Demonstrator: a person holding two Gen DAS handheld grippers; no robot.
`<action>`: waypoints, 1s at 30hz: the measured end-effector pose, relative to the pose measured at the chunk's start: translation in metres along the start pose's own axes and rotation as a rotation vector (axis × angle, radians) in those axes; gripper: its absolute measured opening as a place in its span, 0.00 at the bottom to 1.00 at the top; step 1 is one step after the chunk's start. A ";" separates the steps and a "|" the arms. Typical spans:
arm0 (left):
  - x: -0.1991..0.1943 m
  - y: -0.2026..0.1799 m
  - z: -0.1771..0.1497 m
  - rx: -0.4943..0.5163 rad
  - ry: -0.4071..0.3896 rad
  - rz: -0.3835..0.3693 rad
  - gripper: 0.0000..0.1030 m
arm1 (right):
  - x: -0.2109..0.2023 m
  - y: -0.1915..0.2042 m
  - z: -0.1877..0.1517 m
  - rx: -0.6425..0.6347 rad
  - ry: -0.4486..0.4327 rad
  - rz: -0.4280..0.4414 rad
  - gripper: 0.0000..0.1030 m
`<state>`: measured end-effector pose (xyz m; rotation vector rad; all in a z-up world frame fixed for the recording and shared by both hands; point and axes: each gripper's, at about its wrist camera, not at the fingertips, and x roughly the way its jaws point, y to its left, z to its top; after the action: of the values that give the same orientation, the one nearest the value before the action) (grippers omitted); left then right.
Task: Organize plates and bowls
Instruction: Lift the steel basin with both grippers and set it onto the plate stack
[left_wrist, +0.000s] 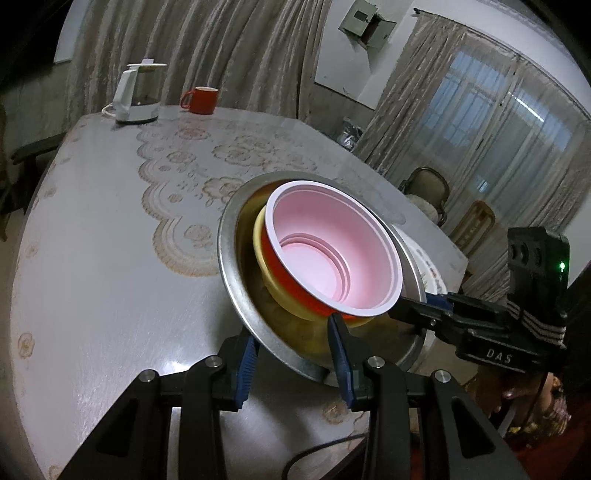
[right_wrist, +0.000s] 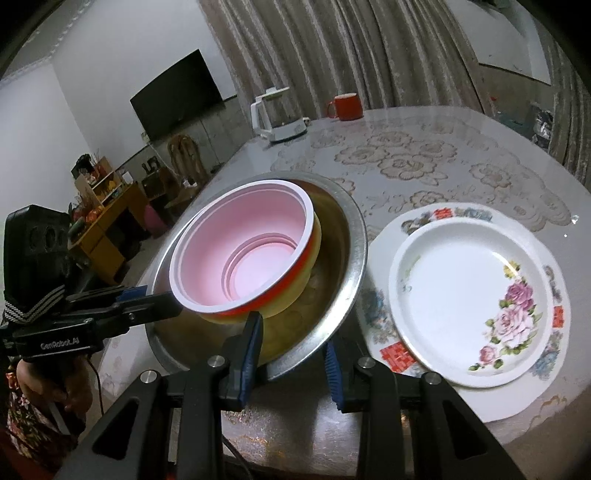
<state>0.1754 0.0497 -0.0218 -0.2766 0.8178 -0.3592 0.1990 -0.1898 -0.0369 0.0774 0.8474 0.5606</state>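
Both grippers' jaws astride the steel basin (left_wrist: 236, 258) rim, spread, level, nested pink bowl (left_wrist: 332, 251) inside

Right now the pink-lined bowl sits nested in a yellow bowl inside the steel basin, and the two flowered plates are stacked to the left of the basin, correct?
Not quite. The plates are to the right of the steel basin, not the left: the right wrist view shows the small flowered plate stacked on the larger plate there. The pink-lined bowl does sit nested in the yellow bowl inside the basin.

A white kettle (left_wrist: 137, 94) and red mug (left_wrist: 200, 100) stand side by side — far end of the lace-covered table (left_wrist: 110, 221).
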 end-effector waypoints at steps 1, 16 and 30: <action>0.001 -0.003 0.003 0.004 -0.002 -0.005 0.36 | -0.004 -0.001 0.001 -0.002 -0.009 -0.006 0.30; 0.047 -0.069 0.049 0.150 0.028 -0.111 0.36 | -0.063 -0.050 0.011 0.079 -0.104 -0.120 0.30; 0.101 -0.110 0.070 0.188 0.111 -0.183 0.36 | -0.098 -0.103 0.005 0.199 -0.148 -0.207 0.30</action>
<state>0.2687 -0.0848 -0.0010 -0.1567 0.8629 -0.6240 0.1962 -0.3254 0.0047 0.2081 0.7542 0.2720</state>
